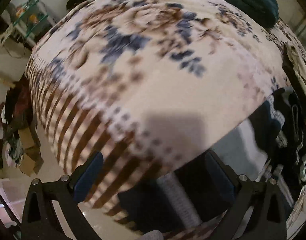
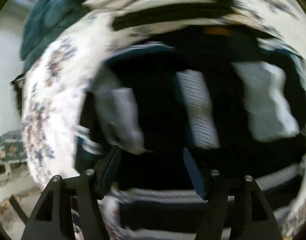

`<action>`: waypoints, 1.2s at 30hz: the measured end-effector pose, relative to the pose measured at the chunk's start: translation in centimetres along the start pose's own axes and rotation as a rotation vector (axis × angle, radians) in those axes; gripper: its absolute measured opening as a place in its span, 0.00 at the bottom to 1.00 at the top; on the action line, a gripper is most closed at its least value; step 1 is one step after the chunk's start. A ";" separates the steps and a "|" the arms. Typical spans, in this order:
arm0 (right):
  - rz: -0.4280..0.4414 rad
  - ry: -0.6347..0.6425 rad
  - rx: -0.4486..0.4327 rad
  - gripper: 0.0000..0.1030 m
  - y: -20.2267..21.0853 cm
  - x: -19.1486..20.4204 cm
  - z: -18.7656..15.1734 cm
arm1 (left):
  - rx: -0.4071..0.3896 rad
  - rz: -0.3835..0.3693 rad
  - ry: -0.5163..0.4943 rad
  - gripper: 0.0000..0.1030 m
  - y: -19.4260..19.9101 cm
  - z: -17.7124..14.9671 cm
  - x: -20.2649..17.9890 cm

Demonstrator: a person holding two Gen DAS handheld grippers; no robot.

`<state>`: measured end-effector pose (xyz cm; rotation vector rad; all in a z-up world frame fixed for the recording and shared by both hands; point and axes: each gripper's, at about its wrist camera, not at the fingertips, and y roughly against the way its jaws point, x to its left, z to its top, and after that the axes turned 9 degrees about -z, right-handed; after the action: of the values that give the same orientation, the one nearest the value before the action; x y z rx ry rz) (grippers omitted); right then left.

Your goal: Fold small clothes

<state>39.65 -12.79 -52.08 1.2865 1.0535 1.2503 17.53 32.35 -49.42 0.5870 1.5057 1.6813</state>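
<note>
Both our left gripper [image 1: 153, 172] and right gripper [image 2: 151, 160] gape apart; only our right view fills with the dark navy garment with pale grey panels [image 2: 162, 110], while our left shows mostly the cream floral blanket [image 1: 153, 70].

Floral-blanketed bed [image 1: 153, 76], pale floor [image 1: 53, 170]

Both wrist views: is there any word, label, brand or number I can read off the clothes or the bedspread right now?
None can be read.
Dark garment with pale patches: motion-blurred; an orange patch near its top edge could be a label, but it is illegible.
Floral bedspread: printed flowers and stripes only, no lettering visible.
Shelf items at the far left: too small and blurred to read.
</note>
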 end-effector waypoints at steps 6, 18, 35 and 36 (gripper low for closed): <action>-0.090 -0.083 0.074 0.65 -3.3 -4.7 -2.5 | 0.117 -0.071 0.094 0.99 -2.7 -3.8 4.9; -0.175 -0.035 0.064 0.65 -3.3 -5.3 -3.8 | -0.016 -0.231 0.211 0.07 0.3 0.9 5.8; -0.238 0.033 -0.031 0.66 -1.3 -1.2 -3.9 | -0.095 -0.495 0.783 0.65 -3.9 0.7 14.5; -0.256 0.032 -0.051 0.68 -1.3 -0.8 -4.1 | -0.083 -0.549 0.857 0.65 -5.2 -0.5 14.6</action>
<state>35.61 -13.11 -53.64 1.0583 1.1618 1.0982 9.87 43.60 -56.92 -0.6470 1.9107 1.5874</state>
